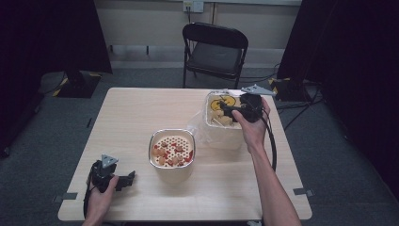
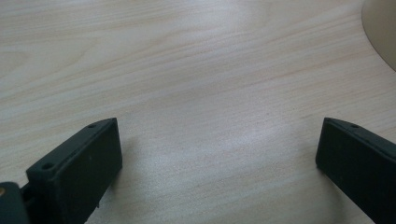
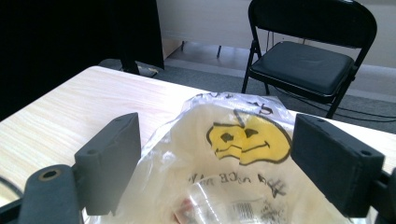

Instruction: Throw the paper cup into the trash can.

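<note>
Nearest to us, our left tongs (image 1: 126, 179) rest low on the pale wood-grain desk (image 1: 131, 113), released, jaws wide apart with bare desk between them and nothing in their grip. Just beyond, at the middle of the desk, stands the cream round tub with a perforated insert (image 1: 171, 150), red and tan pieces lying on it; its curved wall edges into the left gripper view (image 2: 380, 32).

Farther on and to the right, our right tongs (image 1: 227, 110) hover over the thin translucent plastic bag printed with a yellow smiley face (image 3: 243, 140), which lines the white square container (image 1: 221, 134) near the desk's far right edge. The jaws stand wide, one on either side of the bag's mouth, gripping nothing.

We judge the bag light, soft and crinkly, likely to slip and to collapse under a pinch, so it wants taking by a gathered fold at the rim, not by the taut printed face. A clear plastic cup-like item (image 3: 210, 207) lies inside with some reddish bits; it looks brittle, so we should avoid squeezing through the film onto it.

Black lettering runs above and below the smiley, but it is creased and reversed, and we cannot read it. A small label on the clear item is too blurred to read.

Beyond the desk stands a black folding chair (image 1: 215, 49).
</note>
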